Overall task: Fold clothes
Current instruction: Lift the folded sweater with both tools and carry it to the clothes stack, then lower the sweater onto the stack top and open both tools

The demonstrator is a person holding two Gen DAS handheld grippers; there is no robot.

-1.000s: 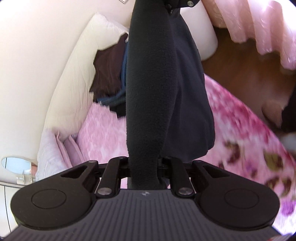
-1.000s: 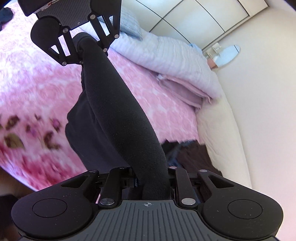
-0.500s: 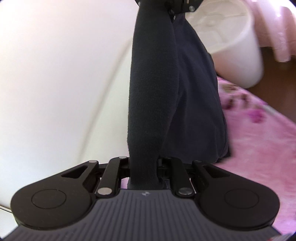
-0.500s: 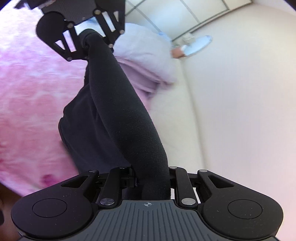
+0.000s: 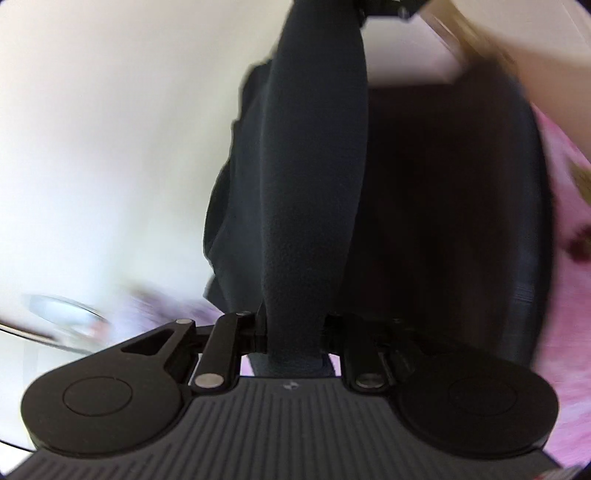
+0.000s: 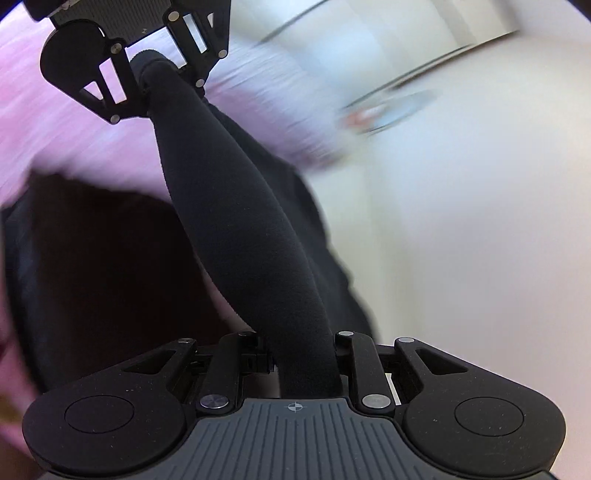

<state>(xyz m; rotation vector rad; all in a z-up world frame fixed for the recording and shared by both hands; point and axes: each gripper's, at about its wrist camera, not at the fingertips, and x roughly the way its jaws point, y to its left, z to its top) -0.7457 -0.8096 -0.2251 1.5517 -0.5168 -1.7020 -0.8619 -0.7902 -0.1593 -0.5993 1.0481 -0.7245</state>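
A dark navy fleece garment is stretched in a taut roll between my two grippers, and the rest of it hangs down beside the roll. My left gripper is shut on one end of it. My right gripper is shut on the other end; the garment runs from it up to the left gripper at the top of the right wrist view. The right gripper shows at the top edge of the left wrist view. Both views are blurred by motion.
A pink floral bedspread lies at the right of the left wrist view and at the upper left of the right wrist view. A pale wall fills the right. A dark mass hangs to the right of the roll.
Both grippers have swung with the garment still taut between them. The view has turned from the bed and pillows toward the wall, and the hanging cloth now spreads wider.
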